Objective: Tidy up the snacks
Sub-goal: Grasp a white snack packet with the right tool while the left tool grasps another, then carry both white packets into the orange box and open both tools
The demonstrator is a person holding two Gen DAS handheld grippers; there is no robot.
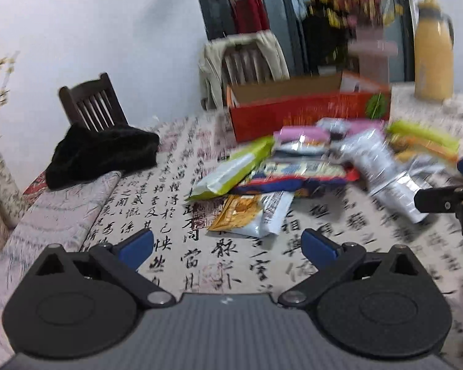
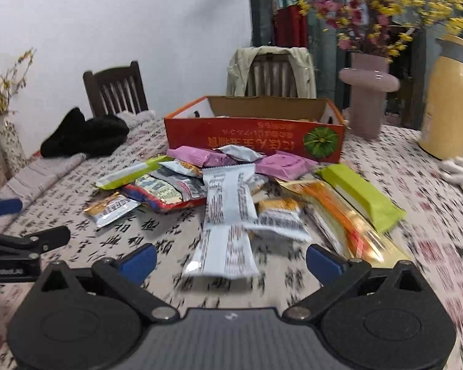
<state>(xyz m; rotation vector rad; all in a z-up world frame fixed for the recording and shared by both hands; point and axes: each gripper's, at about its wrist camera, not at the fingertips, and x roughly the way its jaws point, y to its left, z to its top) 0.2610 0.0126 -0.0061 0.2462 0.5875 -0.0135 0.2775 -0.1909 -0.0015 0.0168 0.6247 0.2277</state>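
Note:
A pile of snack packets lies on the calligraphy tablecloth in front of an open red cardboard box (image 1: 308, 109) (image 2: 253, 134). My left gripper (image 1: 228, 248) is open over bare cloth, just short of a gold and silver packet (image 1: 250, 214) and a green-white packet (image 1: 231, 169). My right gripper (image 2: 231, 260) is open, with the near end of a long silver packet (image 2: 225, 219) between its blue fingertips, untouched. Purple packets (image 2: 200, 155), a lime green bar (image 2: 361, 195) and an orange-gold packet (image 2: 336, 215) lie around it. The right gripper's arm shows at the left wrist view's right edge.
A black cloth (image 1: 102, 154) lies at the table's left end by a dark wooden chair (image 1: 92, 101). A pink vase (image 2: 369, 92) with flowers and a yellow thermos (image 2: 447, 104) stand behind the box at right. A white glove (image 2: 461, 169) rests near the right edge.

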